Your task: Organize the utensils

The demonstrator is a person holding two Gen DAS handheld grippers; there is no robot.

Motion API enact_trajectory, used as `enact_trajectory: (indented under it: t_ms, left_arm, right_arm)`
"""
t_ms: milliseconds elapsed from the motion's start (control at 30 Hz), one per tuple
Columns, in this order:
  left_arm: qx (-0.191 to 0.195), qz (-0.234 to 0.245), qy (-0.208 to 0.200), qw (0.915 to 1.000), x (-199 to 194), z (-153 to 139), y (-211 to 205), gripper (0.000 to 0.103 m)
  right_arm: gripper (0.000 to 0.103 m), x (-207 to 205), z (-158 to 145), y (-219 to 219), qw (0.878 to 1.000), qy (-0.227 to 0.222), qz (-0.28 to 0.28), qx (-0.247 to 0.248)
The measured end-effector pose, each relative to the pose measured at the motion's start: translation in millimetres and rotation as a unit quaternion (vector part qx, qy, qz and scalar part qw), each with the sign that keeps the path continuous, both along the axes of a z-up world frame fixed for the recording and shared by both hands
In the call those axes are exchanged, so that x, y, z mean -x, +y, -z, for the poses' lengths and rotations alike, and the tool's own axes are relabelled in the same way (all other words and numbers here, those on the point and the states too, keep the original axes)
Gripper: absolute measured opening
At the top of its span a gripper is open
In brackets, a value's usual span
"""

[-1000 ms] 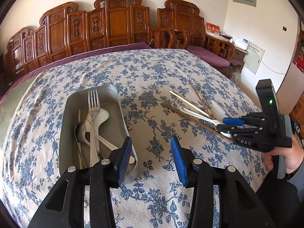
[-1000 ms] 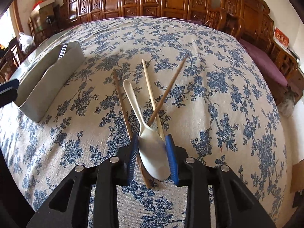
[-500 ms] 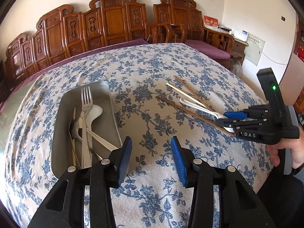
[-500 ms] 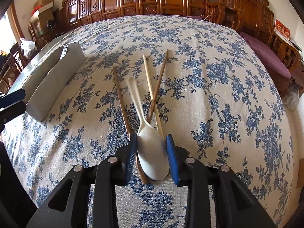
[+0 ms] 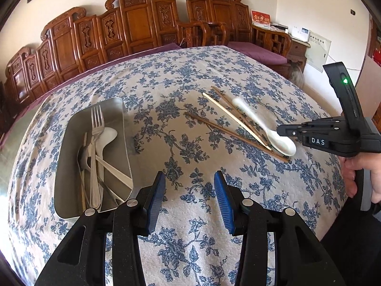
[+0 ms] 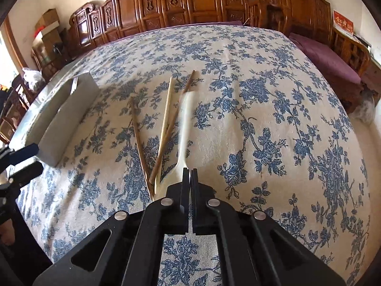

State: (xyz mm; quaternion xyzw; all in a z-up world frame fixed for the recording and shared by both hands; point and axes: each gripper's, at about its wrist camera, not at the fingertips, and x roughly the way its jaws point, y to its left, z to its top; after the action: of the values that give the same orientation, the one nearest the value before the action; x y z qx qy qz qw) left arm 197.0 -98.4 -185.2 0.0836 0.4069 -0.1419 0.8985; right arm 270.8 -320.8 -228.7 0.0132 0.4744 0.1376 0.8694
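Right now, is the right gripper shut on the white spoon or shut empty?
Shut empty. The right gripper has its jaws pressed together, and the white spoon lies free on the tablecloth beside its tip.

Daylight fills the room, bright and even, coming from a window at the far left in the right wrist view, where it burns out to white. The metal tray [image 5: 71, 143] shines softly, its inner wall mirroring the tablecloth [image 5: 181, 76]. Shadows are faint and short under the chopsticks [image 5: 234, 133]. The white spoon [image 6: 184, 128] smears with motion blur in the right wrist view; elsewhere things stay sharp. Both views bow outward, dark vignette in the corners, carved chairs [image 5: 133, 23] curving along the far edge.
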Motion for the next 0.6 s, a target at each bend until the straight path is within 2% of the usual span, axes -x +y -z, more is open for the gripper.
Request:
enact_trajectory:
  t_ms: [300, 600]
  left_arm:
    - [0.004, 0.001, 0.009, 1.0000, -5, 1, -11, 0.040]
    - [0.008, 0.011, 0.034, 0.9993, -39, 12, -51, 0.041]
  right_arm:
    - [0.002, 3, -14, -15, 0.999, -0.035, 0.033, -0.021]
    - [0.002, -5, -14, -34, 0.996, -0.045, 0.069, -0.019]
